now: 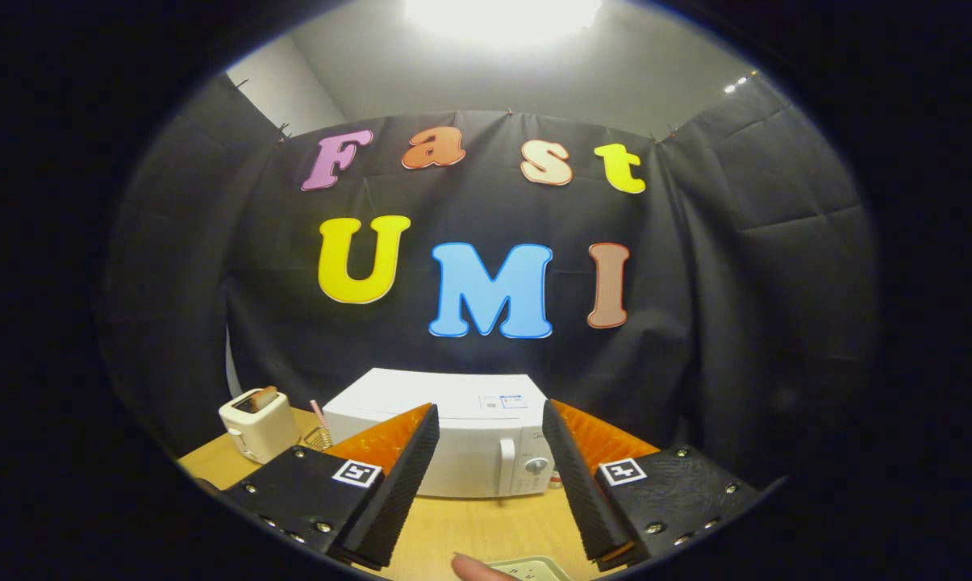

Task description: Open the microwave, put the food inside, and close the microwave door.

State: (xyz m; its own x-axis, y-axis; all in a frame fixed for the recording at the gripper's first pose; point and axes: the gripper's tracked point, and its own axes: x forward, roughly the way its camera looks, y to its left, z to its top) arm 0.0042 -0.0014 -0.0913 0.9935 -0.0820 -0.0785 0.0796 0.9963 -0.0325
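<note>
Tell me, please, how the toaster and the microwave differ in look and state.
The microwave is the larger, a wide box with its door shut; the toaster is small, with bread poking from its slot. The microwave sits beyond the open gripper, the toaster beside it. Both are pale and stand on the table.

Counted on the wooden table (461,528): one white microwave (453,440), door closed; one toaster (260,424) holding one slice of toast (265,397); one gripper (490,468), fingers spread, holding nothing.
</note>
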